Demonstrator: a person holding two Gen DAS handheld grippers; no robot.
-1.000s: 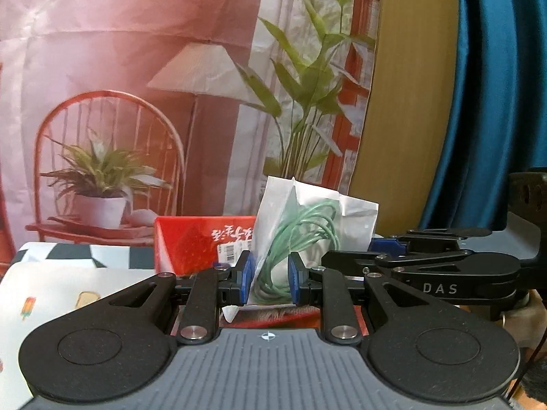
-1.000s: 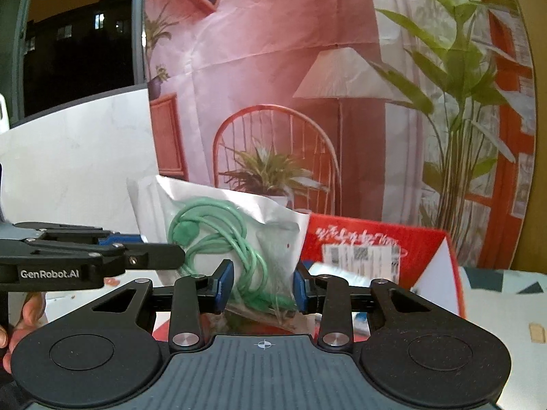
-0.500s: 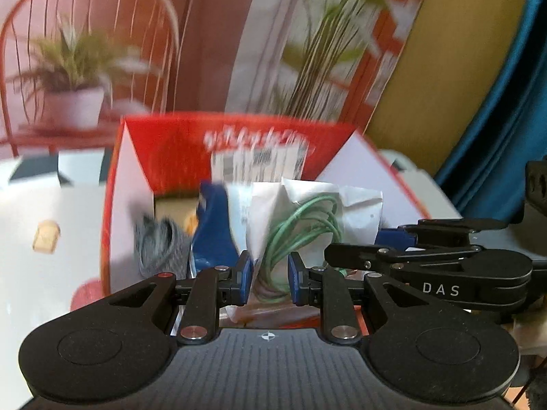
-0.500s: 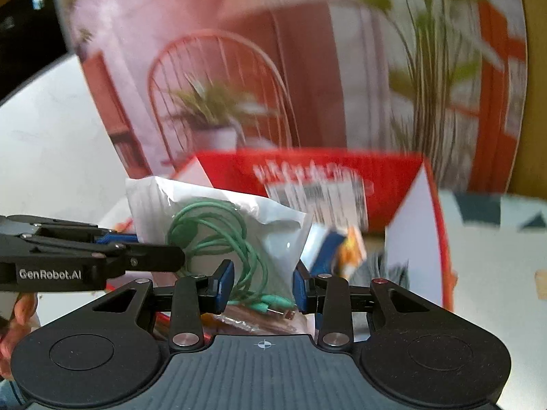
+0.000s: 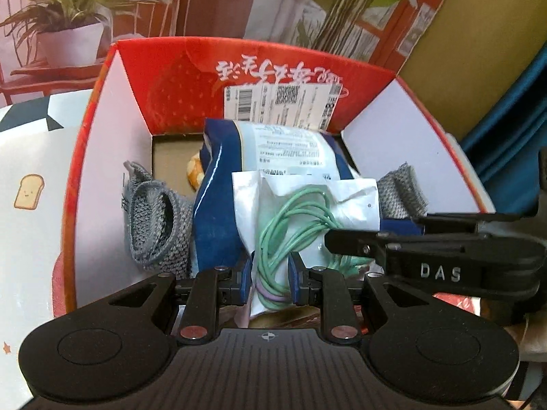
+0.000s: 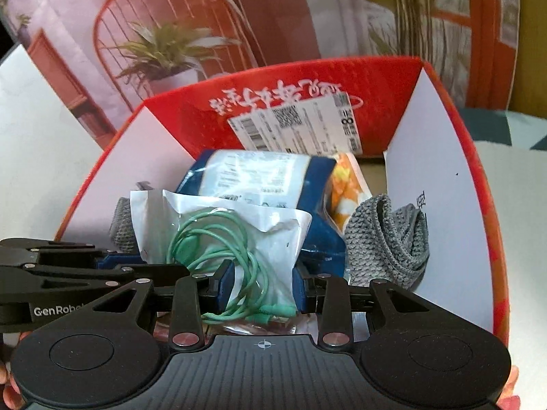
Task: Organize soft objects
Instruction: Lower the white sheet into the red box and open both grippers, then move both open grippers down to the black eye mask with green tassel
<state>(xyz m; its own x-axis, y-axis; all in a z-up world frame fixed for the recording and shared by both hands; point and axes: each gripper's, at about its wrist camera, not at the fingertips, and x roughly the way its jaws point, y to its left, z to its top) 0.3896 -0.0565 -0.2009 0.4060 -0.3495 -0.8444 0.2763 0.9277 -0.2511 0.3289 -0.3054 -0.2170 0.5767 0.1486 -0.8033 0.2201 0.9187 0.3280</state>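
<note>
Progress: red box [image 5: 164, 78] holds blue pouch [image 5: 215, 218], grey knits [image 5: 154, 225]; cable bag [image 5: 301, 212] left to drop in.
Left gripper [image 5: 270, 282]: clamped on cable bag.
Right gripper [image 6: 263, 288]: clamped on same bag.
Bag place: over box's near side, atop pouch.
Room: box crowded; bare floor only at far-left corner; walls flare outward.

A crumpled white pouch [image 5: 307, 205] of coiled green cable [image 6: 218, 239] stands upright over the open red box [image 5: 177, 78], fronting a glossy blue packet [image 5: 218, 205] at its 12 o'clock, with grey knitted pieces at 9 [image 5: 154, 225] and 3 o'clock [image 6: 386, 239].
</note>
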